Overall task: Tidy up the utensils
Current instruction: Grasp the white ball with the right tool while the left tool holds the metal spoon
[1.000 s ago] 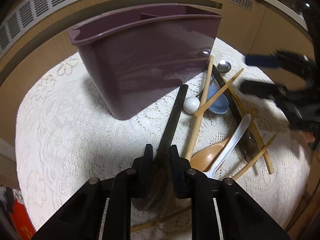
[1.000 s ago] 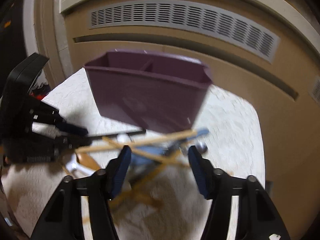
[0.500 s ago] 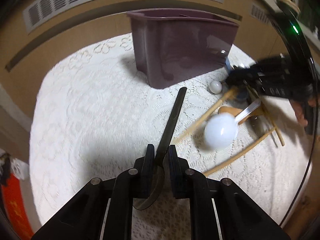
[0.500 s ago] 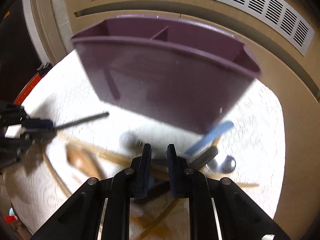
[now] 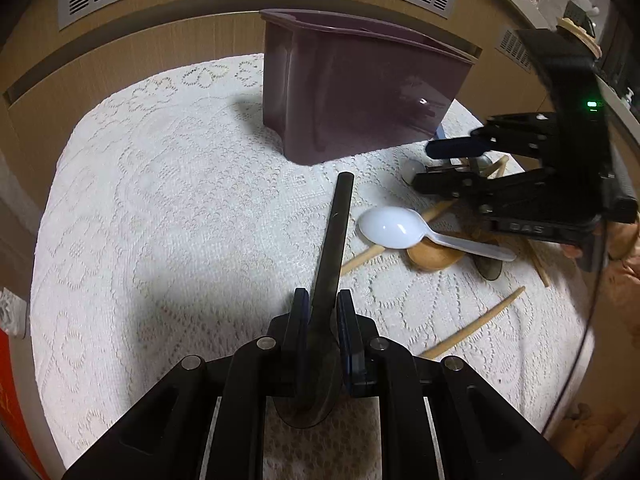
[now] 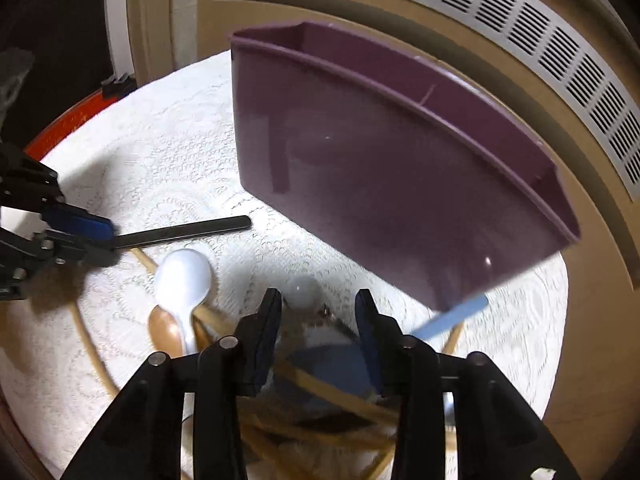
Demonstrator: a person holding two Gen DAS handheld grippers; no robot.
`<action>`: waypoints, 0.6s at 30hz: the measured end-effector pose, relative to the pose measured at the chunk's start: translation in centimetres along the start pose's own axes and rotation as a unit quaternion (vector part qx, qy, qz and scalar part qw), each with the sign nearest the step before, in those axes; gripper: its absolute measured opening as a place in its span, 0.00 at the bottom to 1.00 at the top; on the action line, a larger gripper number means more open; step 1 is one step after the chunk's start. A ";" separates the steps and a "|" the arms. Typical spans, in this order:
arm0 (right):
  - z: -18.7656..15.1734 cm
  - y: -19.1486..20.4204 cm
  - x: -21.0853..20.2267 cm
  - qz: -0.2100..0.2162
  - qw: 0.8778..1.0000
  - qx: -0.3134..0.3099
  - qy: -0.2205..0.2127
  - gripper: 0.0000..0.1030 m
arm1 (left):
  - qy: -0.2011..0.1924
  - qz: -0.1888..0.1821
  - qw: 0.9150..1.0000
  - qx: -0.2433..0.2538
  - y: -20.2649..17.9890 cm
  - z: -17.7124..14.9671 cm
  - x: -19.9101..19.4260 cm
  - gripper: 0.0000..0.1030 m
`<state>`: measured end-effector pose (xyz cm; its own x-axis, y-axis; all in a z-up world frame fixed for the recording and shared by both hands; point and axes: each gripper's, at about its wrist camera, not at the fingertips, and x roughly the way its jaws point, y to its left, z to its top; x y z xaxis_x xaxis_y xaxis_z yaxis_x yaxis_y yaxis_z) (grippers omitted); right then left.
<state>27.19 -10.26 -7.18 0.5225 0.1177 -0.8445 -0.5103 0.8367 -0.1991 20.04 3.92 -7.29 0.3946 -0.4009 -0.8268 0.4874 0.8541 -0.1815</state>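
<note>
Left gripper (image 5: 323,312) angled down, clamped on black spoon (image 5: 334,240) above lace cloth (image 5: 160,220), right gripper (image 6: 318,312) jaws just opening, empty, over utensil pile, purple caddy (image 6: 392,184) behind

Purple plastic caddy (image 5: 360,92) standing upright on the lace-covered round table, open at the top, with a divider just visible inside. Dark long-handled spoon (image 5: 334,248) lifted off the cloth, bowl end nearest the left camera, handle pointing toward the caddy. White plastic spoon (image 5: 390,227) lying bowl-up, its handle crossing a brown wooden spoon (image 5: 434,256). Pale wooden chopsticks (image 5: 476,326) scattered loose, some under the spoons, one apart near the table edge. Blue spoon (image 6: 452,318) lying with its flat handle angled up toward the caddy's corner, bowl under crossed chopsticks. Small white round spoon bowl (image 6: 302,292) close beside the caddy's base.
</note>
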 end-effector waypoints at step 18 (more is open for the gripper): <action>-1.5 -1.6 -6.7 0.039 0.994 0.082 -0.058 0.21 | 0.066 0.010 0.997 0.029 -1.6 4.8 2.5 0.16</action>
<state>23.52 -13.23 -1.97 0.5658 0.2395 -0.7890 -0.4398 0.8971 -0.0430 23.94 -0.07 -6.51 0.2999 -0.3331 -0.8939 0.5257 0.8396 -0.1365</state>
